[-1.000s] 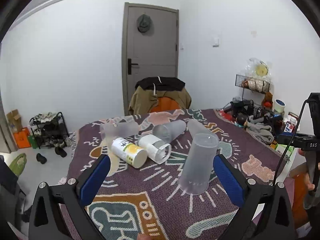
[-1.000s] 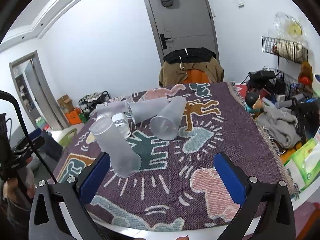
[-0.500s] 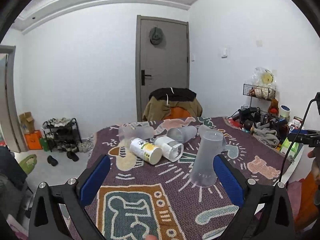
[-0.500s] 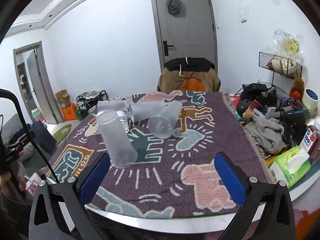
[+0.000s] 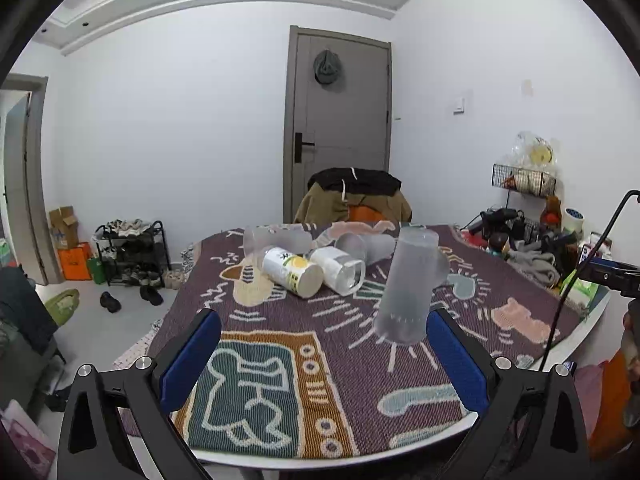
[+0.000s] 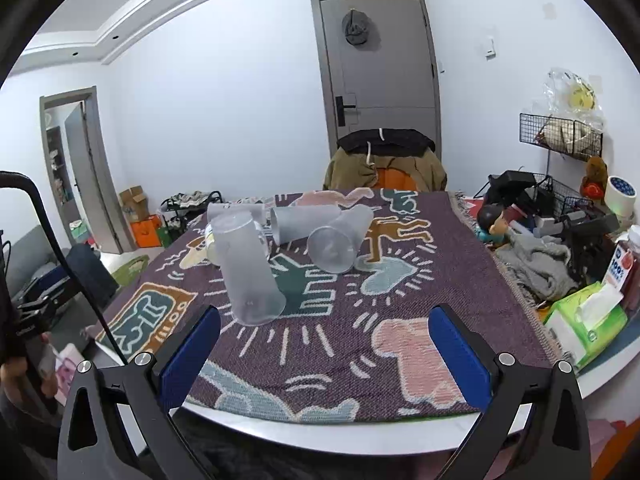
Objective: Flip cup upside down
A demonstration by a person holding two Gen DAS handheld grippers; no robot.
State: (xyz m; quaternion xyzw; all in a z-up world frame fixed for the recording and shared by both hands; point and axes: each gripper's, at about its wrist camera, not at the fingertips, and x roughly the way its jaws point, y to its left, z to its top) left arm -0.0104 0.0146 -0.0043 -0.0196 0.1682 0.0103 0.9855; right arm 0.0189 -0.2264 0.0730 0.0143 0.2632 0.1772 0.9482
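A frosted clear plastic cup (image 5: 410, 284) stands upside down, mouth down, on the patterned cloth; it also shows in the right wrist view (image 6: 248, 270). Several more frosted cups (image 6: 336, 236) lie on their sides behind it, also seen from the left wrist (image 5: 360, 244). My left gripper (image 5: 322, 354) is open and empty, back from the cup near the table's front edge. My right gripper (image 6: 324, 350) is open and empty, back from the cups, above the front of the cloth.
A white can with a yellow label (image 5: 292, 272) and a white jar (image 5: 340, 270) lie on their sides. The round table (image 6: 360, 436) carries a patterned cloth. Clutter, a tissue pack (image 6: 584, 324) and a grey cloth (image 6: 536, 260) fill the right. A chair with a jacket (image 5: 356, 196) stands behind.
Both grippers have drawn back and up from the cups, so the cups look smaller and farther. The upside-down cup stands in the same place.
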